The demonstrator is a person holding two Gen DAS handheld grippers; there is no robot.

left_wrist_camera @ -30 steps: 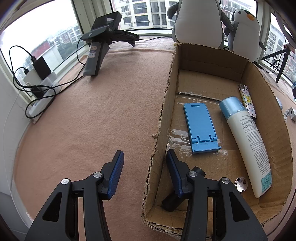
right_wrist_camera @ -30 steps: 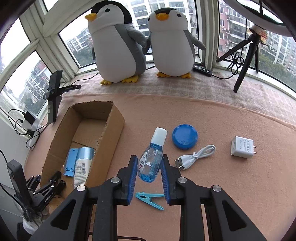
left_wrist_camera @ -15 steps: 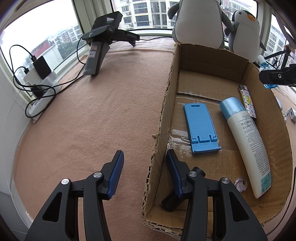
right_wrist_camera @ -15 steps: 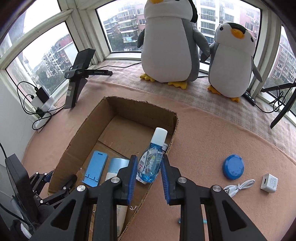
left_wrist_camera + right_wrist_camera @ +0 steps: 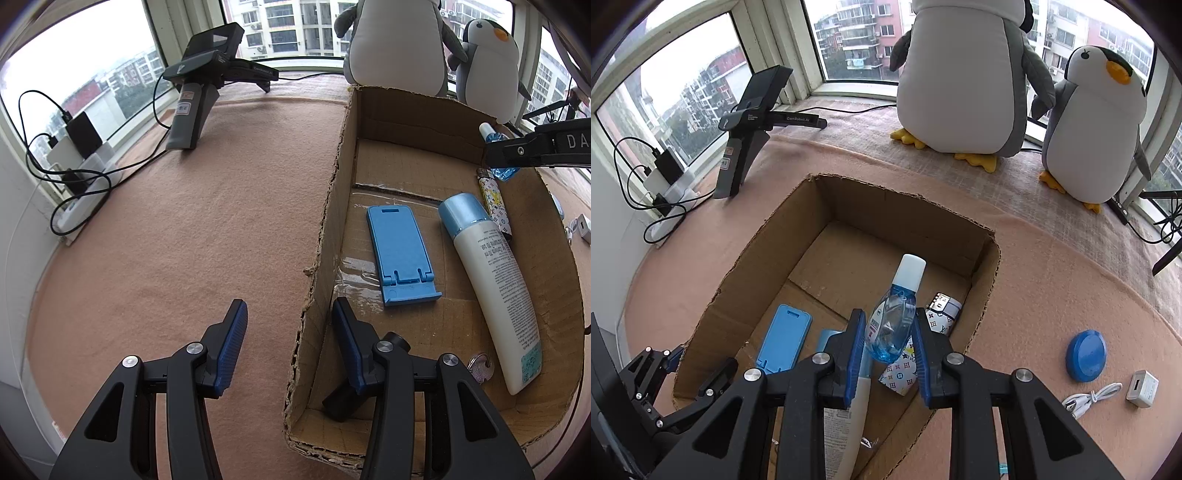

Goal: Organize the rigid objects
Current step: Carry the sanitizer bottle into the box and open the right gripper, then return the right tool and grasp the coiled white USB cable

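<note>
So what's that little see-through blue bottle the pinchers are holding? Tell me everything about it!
The small bottle looks like clear blue plastic with a taller white cap on top and a printed label on its side. The right gripper squeezes its body between two blue pads, one on each side. Its cap points away from the camera, and it is up in the air over the cardboard box, above the things already lying inside. Only the pads touch it.

The white bottle (image 5: 846,424) is partly hidden behind the right hand-held gripper (image 5: 886,350).
</note>
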